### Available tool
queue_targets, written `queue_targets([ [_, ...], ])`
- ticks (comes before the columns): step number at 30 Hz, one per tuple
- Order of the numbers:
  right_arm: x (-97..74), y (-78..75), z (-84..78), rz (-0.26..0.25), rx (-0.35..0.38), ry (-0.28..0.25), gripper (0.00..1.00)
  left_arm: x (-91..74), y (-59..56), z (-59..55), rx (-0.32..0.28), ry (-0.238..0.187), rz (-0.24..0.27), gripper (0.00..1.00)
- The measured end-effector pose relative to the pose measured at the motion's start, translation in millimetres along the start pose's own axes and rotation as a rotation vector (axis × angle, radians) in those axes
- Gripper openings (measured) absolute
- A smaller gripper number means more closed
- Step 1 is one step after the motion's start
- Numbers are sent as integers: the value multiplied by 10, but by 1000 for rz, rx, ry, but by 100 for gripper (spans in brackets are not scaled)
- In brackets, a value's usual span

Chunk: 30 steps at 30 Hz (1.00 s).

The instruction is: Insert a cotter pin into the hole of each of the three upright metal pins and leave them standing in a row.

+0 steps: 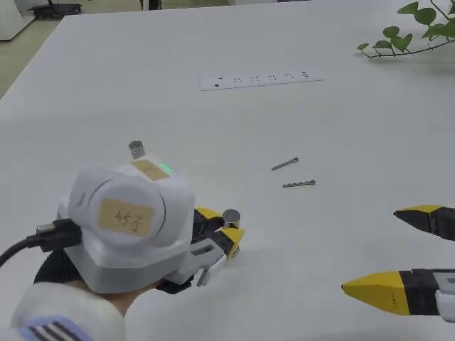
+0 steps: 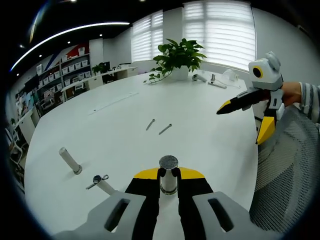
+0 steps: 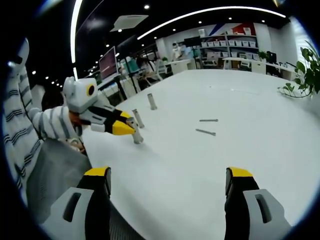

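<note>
White surface [image 1: 341,121] spread wide beneath everything; at its near left, left gripper [image 2: 169,176] closed on a metal pin [image 1: 231,216], clamped just below the flat round head and held upright between the yellow tips; foot resting on the surface or just above it, cannot tell which; close beside it toward the far left, a second pin [image 2: 104,186] with a fitted cotter pin [image 2: 97,178] through its top end; farther along the same line, a third pin [image 2: 70,160], standing apart from the other two.

Toward the middle, well clear of the pins, farther cotter pin [image 1: 285,164] and nearer cotter pin [image 1: 298,184], both lying flat, near each other, not touching; at the near right, right gripper [image 3: 169,172] spread wide open, yellow tips well apart, gripping nothing, pointed leftward at the held pin.

Far across the surface, a white power strip [image 1: 263,79]; at the far right corner, leafy sprigs of a plant [image 1: 419,28].
</note>
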State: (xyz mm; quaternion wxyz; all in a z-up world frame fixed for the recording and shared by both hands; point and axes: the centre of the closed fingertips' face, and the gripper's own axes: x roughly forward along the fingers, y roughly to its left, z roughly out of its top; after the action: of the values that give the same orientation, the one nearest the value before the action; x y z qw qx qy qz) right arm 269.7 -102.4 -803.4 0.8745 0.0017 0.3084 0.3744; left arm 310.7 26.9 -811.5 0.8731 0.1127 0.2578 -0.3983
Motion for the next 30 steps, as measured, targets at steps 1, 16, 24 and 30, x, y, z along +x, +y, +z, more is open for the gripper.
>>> queue_targets([
  [1,-2,1,-2,0,-1,1,96,6,-4,-7,3,-1,-1,10],
  [16,-3,-13,-14,-12,0,6,96,64,24,-96,-5,13,1,10],
  [24,-2,-16,-26,-12,4,6,96,61,1,-138,-9,19,2,10],
  [30,16,-9,-32,-8,2,10,96,29,-5,-161,-42,19,10,11],
])
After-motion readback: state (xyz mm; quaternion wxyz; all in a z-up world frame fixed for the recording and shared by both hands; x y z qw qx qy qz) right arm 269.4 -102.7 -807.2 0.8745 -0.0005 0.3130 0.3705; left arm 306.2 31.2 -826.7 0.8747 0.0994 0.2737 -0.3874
